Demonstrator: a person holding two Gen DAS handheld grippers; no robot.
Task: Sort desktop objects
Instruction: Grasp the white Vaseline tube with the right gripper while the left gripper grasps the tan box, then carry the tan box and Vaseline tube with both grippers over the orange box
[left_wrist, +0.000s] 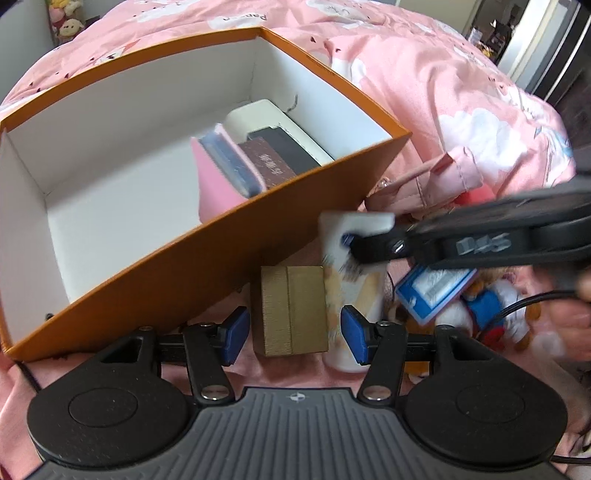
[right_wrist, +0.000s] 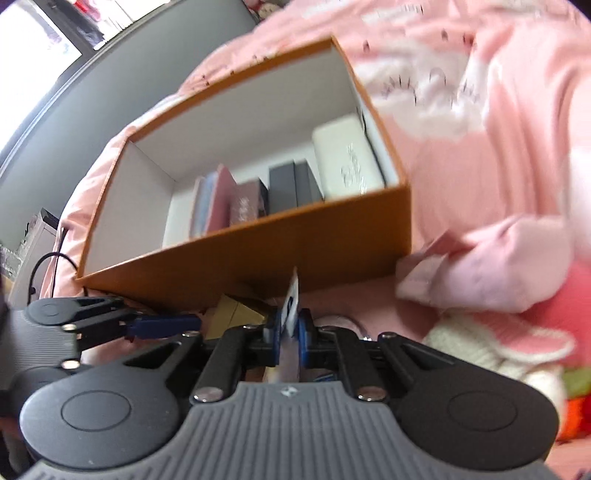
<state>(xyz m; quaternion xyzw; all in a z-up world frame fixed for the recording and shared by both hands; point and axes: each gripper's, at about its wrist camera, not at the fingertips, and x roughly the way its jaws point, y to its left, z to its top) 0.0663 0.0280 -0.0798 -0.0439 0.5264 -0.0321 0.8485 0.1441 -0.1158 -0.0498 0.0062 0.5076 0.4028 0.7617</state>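
Am hovering left gripper (left_wrist: 293, 334), jaws wide, around gold box (left_wrist: 291, 310) just before orange storage box (left_wrist: 207, 254); looks rigid, light, taking flat sides. Right gripper (right_wrist: 289, 326) pinching thin white card (right_wrist: 290, 314) edge-on; flimsy, slip-prone.

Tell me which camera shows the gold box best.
The left wrist view: the gold box lies in full sight between the open left gripper fingers, beside the orange box. The right wrist view shows only a corner of it, behind the right gripper.
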